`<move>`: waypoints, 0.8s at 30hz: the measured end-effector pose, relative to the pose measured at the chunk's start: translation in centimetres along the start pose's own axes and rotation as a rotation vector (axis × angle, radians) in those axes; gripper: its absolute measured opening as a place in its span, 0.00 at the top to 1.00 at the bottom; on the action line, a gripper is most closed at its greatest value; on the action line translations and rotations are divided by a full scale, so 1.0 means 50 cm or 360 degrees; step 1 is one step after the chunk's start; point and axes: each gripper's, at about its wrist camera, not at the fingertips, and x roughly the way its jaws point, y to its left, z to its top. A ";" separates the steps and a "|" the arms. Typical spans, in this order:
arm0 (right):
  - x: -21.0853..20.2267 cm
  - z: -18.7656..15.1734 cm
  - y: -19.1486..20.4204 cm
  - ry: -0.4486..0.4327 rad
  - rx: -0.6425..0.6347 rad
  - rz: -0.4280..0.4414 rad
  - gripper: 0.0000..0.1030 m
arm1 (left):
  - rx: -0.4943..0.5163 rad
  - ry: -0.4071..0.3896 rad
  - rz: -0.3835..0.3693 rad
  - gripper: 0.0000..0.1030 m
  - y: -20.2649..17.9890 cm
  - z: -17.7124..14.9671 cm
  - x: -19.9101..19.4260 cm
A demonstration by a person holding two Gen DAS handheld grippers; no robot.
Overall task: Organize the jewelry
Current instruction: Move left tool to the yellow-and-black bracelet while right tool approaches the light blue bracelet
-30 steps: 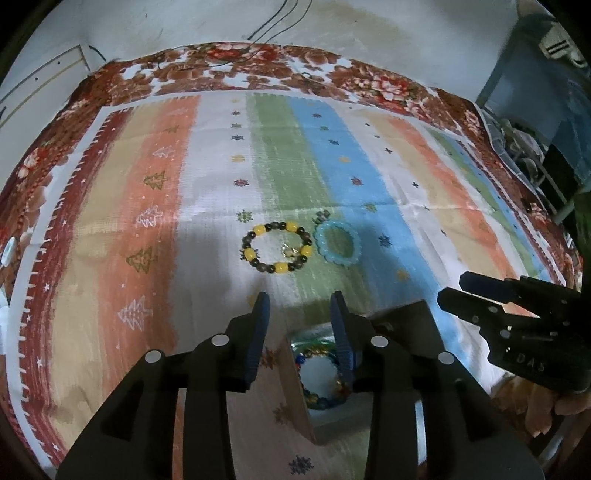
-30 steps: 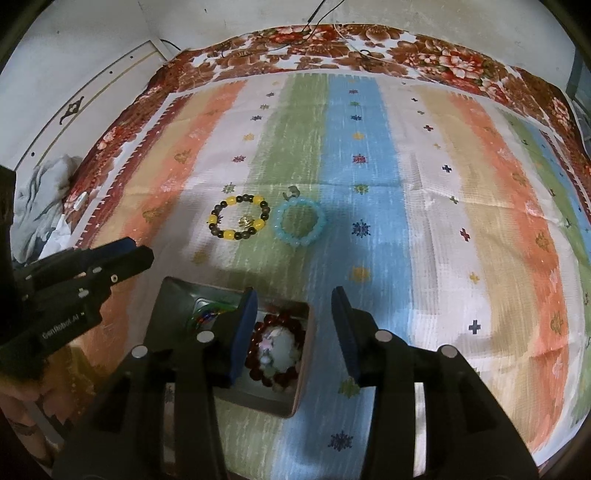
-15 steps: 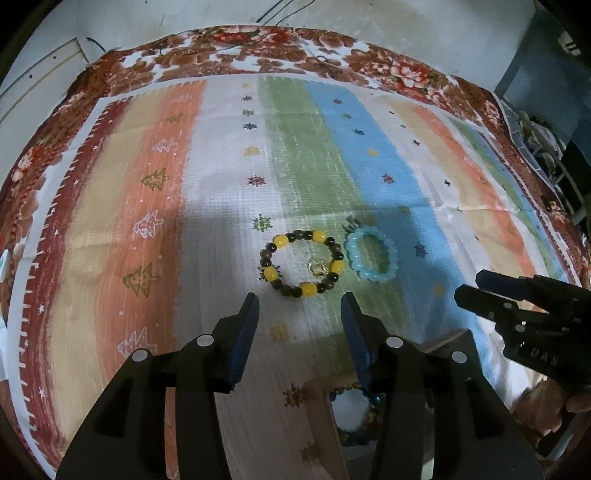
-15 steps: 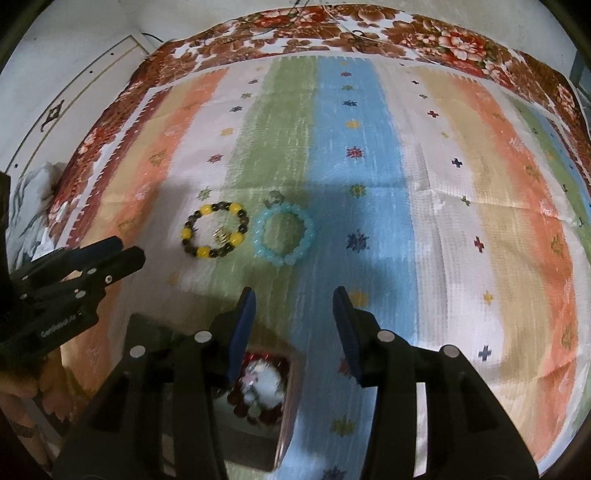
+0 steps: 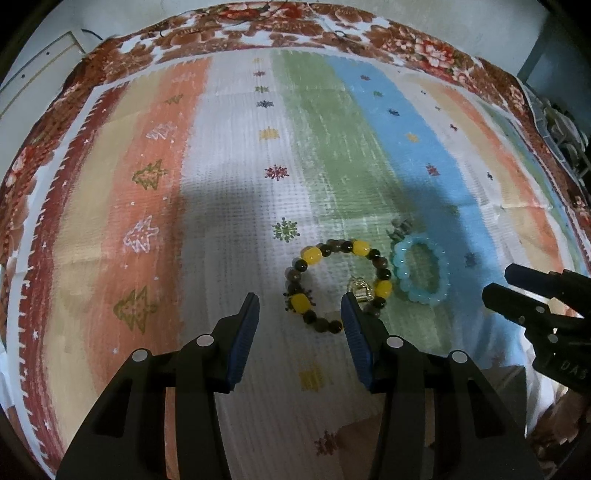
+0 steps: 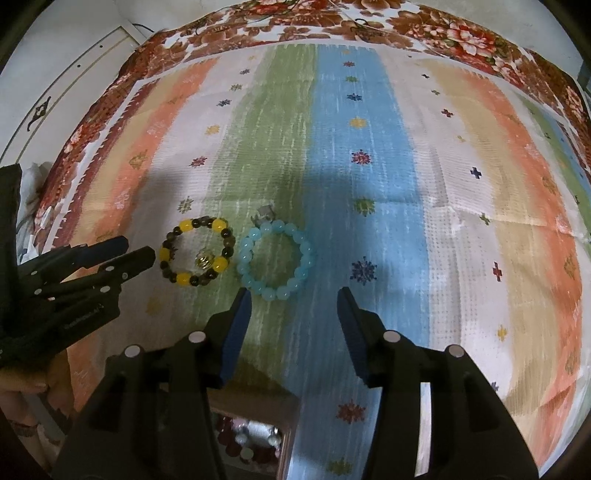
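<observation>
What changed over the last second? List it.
Both claws advanced from above the box toward the bracelets: the left claw now reaches the yellow bracelet, the right claw is just short of the blue bracelet. The box slid almost out of view. Nothing was gripped; both claws are open and both bracelets lie unmoved.

This looks like a room in a home. A striped cloth with a flowered border and small woven motifs covers the worktop, close to a plain whitish wall with a cable running along it.
</observation>
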 end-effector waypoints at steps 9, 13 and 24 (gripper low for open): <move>0.064 0.020 -0.024 0.0083 0.0058 -0.0009 0.52 | -0.0006 0.0037 0.0016 0.55 0.005 0.018 0.030; 0.083 0.027 -0.024 0.0108 0.0054 -0.0015 0.52 | -0.0001 0.0062 0.0027 0.55 0.007 0.022 0.047; 0.117 0.028 -0.029 0.0177 0.0034 -0.0033 0.52 | 0.0036 0.0106 0.0070 0.55 0.009 0.029 0.082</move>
